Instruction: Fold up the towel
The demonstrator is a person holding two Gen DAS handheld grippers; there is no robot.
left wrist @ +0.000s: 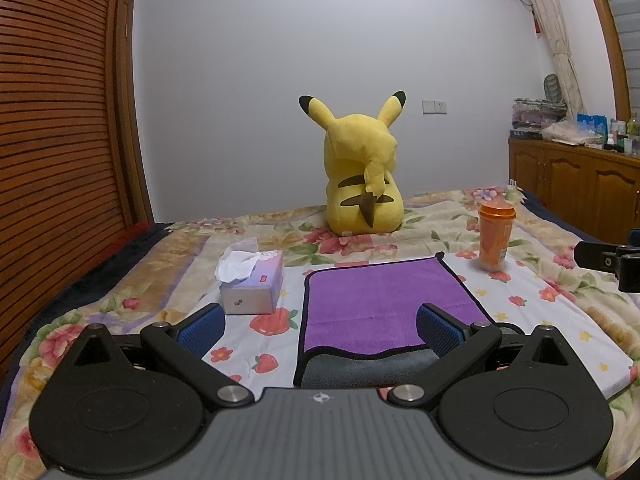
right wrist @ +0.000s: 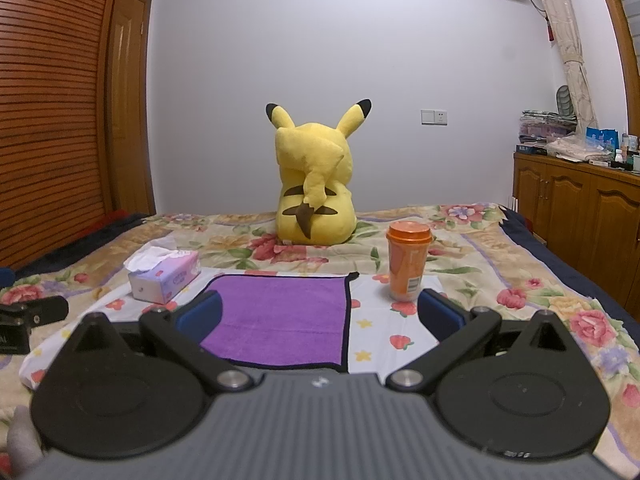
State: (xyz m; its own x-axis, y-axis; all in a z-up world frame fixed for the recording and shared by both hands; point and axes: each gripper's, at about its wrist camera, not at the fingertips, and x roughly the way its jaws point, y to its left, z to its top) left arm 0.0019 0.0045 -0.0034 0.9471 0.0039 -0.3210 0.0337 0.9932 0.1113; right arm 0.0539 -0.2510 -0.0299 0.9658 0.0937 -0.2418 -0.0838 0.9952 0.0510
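Note:
A purple towel (left wrist: 372, 300) with a dark hem lies on the floral bedspread; its near edge is turned over and shows a grey underside (left wrist: 368, 372). It also shows in the right wrist view (right wrist: 280, 316), lying flat. My left gripper (left wrist: 320, 330) is open, its blue pads wide apart above the towel's near left part. My right gripper (right wrist: 320, 316) is open and empty above the towel's near right edge. Part of the right gripper (left wrist: 608, 266) shows at the right edge of the left wrist view, and part of the left gripper (right wrist: 28, 316) at the left of the right wrist view.
A tissue box (left wrist: 252, 284) stands left of the towel. An orange cup (left wrist: 496, 236) with a lid stands to its right. A yellow plush toy (left wrist: 360, 184) sits behind on the bed. A wooden wardrobe (left wrist: 60, 120) is left, a wooden cabinet (left wrist: 576, 180) right.

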